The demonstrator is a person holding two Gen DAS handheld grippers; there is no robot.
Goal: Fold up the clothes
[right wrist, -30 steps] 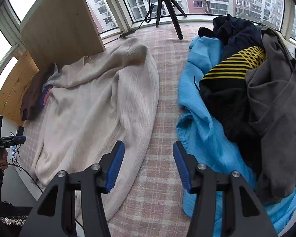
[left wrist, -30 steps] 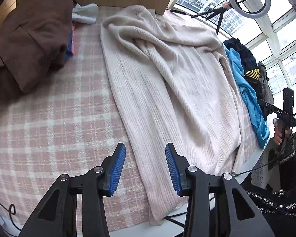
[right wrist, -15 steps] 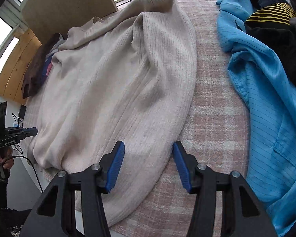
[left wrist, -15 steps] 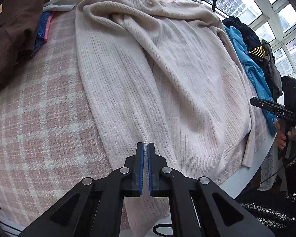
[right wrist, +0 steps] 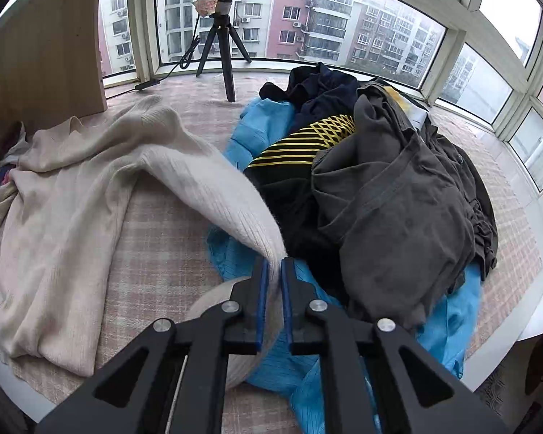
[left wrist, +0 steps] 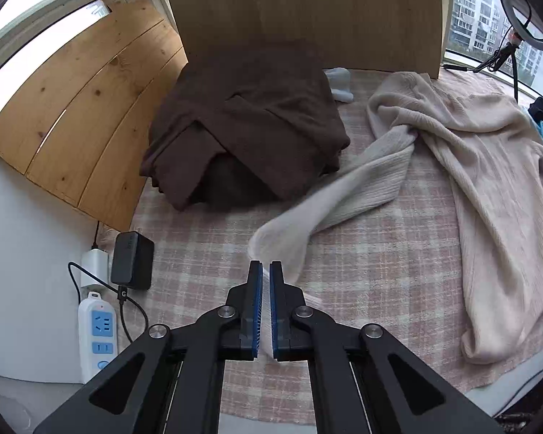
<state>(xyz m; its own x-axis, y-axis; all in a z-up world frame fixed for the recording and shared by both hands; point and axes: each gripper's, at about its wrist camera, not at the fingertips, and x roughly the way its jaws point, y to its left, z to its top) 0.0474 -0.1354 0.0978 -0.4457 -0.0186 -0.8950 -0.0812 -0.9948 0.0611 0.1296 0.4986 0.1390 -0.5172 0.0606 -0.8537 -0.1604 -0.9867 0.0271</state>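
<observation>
Both jaws have just been closing: the left hand-held gripper (left wrist: 266, 275) and right hand-held gripper (right wrist: 274, 271) each pinch a sleeve of the cream ribbed sweater (right wrist: 65, 195) at lower centre, lifted off the plaid worktop (left wrist: 380, 253), so folding can begin.

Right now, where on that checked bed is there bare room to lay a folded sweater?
Bare checked cover lies between the brown folded pile, the beige sweater and the black adapter. The right side is crowded by a clothes heap.

My left hand-held gripper (left wrist: 266, 271) has just closed on one cream sweater (left wrist: 488, 166) sleeve, which lifts off the checked bench (left wrist: 206, 253) near the folded brown garment (left wrist: 249, 123).
</observation>
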